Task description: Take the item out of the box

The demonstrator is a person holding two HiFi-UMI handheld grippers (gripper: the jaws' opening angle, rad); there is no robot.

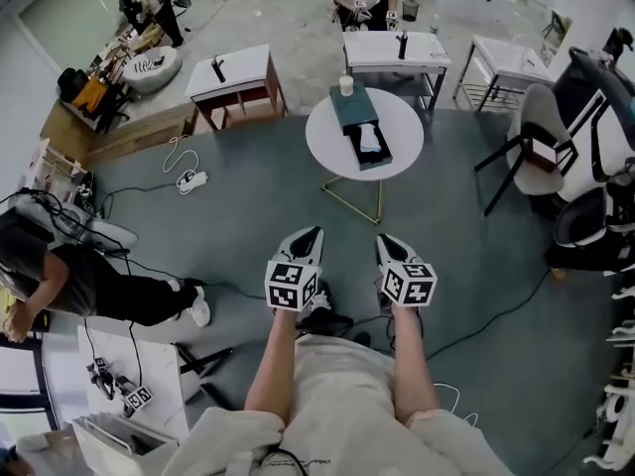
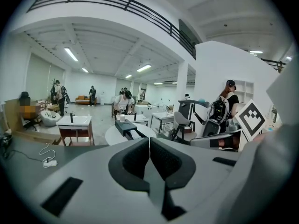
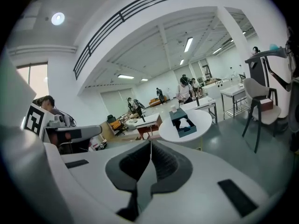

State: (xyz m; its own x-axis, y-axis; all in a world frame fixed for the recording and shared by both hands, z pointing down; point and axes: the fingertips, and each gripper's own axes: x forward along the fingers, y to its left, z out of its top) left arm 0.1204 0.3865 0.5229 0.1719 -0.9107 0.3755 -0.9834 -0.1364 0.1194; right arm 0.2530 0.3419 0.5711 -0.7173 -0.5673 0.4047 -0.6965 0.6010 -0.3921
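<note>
From where the person stands, the round white counter (image 1: 325, 149) lies in the upper middle of the head view, well apart from both tools. The left tool (image 1: 309, 232) and the right tool (image 1: 386, 238) are held side by side at lower centre, tilted a little downward. Each has its jaws pressed together with nothing between them. On the counter rests the long dark teal box (image 1: 350, 105), and the white item (image 1: 370, 140) shows inside its nearer end. A small white cup (image 1: 345, 84) stands just beside the box's far end.
</note>
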